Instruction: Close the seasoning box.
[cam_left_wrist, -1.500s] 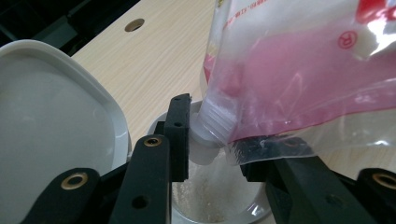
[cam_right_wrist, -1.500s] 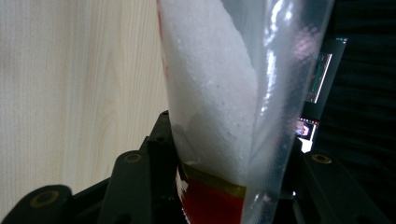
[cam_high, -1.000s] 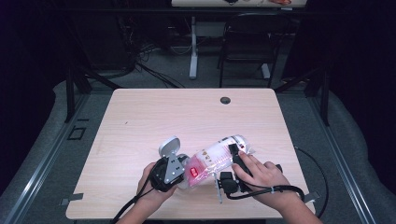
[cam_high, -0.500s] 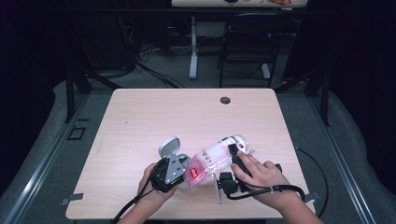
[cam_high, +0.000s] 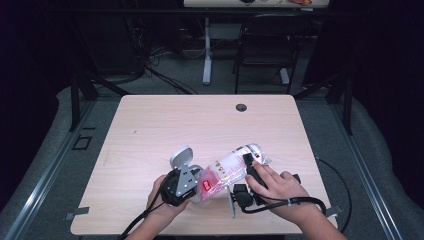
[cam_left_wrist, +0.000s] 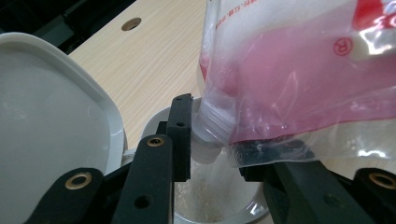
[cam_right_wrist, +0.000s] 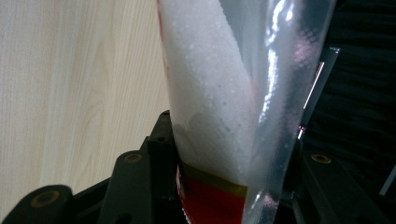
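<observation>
Right tongs (cam_high: 246, 170): pinching the refill pouch (cam_high: 227, 170) near its sealed rear end; in the right gripper view I see the jaws closed on the film, white granules packed above them.

Left tongs (cam_high: 199, 186): clamped around the small white container (cam_left_wrist: 219, 196), its hinged lid (cam_high: 181, 157) flipped open on the far side; I hold the cup steady on the tabletop (cam_high: 165, 125).

Pouch: long axis slanted, rear high toward my right and away, spout (cam_left_wrist: 211, 135) low toward my left, directly over the container mouth between the left jaws. Granules already lie in the cup.

Governing relation: spout above opening. I judge any further tilt must come from the right hand lifting the rear, keeping that axis aimed into the cup.
</observation>
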